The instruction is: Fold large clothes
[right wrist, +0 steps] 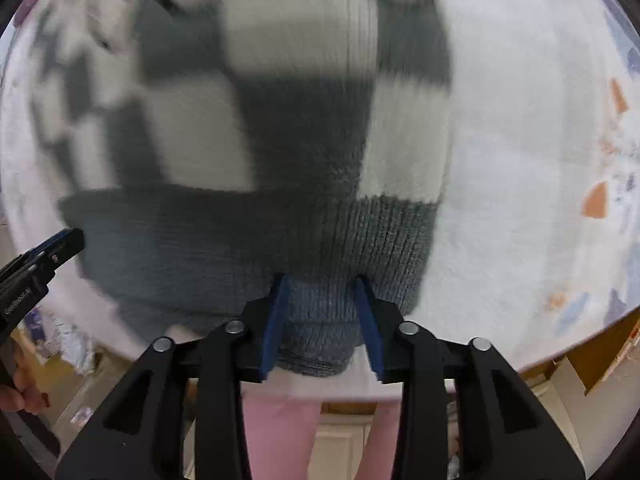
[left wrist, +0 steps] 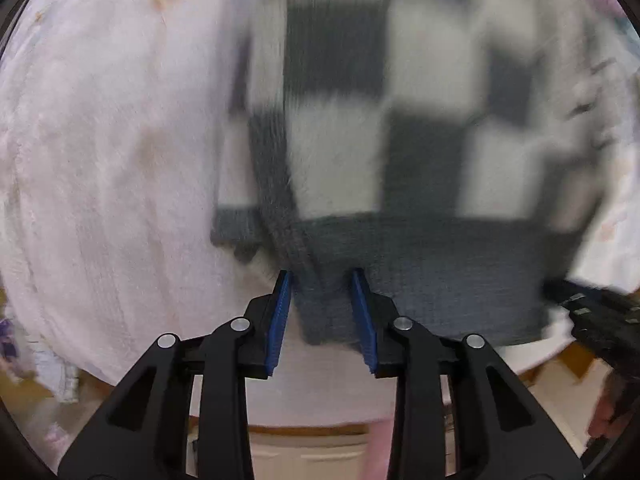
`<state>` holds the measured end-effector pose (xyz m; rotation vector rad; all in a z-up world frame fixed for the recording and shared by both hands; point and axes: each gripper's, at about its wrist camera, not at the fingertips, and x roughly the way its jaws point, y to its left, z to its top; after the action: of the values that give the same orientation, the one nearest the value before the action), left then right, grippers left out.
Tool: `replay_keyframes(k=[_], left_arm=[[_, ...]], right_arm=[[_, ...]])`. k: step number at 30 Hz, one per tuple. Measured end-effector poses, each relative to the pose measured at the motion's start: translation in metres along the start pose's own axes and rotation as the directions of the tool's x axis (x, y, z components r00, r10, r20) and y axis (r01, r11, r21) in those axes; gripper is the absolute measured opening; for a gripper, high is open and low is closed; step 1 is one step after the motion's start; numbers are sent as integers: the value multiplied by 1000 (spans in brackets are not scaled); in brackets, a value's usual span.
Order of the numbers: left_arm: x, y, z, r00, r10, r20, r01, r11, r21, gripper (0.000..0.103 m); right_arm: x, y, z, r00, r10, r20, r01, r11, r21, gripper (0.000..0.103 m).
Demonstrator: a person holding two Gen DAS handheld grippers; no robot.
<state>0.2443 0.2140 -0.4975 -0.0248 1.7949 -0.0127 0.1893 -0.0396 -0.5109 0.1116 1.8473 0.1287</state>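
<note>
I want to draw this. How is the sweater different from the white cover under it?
The sweater has grey and white squares; the cover is mostly plain white. The sweater's edge is ribbed knit; the cover looks fluffy. Both are soft cloth.

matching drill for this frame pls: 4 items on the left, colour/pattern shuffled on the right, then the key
1. sweater
2. sweater hem
3. gripper pads
4. table cover

A. blue
B. white, fluffy
C. grey-and-white checks
D. solid dark grey rib

Pairs: 1-C, 2-D, 3-A, 4-B
</note>
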Motion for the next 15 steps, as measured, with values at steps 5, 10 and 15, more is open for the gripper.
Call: replay_keyframes(k=[5, 10, 15], left_arm=[[-18, 11, -1, 998, -35, 43, 38, 997, -61, 34], [-52, 14, -9, 989, -105, 108, 108, 994, -25, 73], [-66, 30, 3, 952, -249, 175, 258, 966, -29, 84]], right_arm=[[-15, -2, -3, 1000, 22, -4, -22, 999, 45, 45], [-63, -16, -10, 988, 95, 122, -101, 994, 51, 95], [-86, -45, -7, 973, 175, 153, -188, 980, 71, 95]])
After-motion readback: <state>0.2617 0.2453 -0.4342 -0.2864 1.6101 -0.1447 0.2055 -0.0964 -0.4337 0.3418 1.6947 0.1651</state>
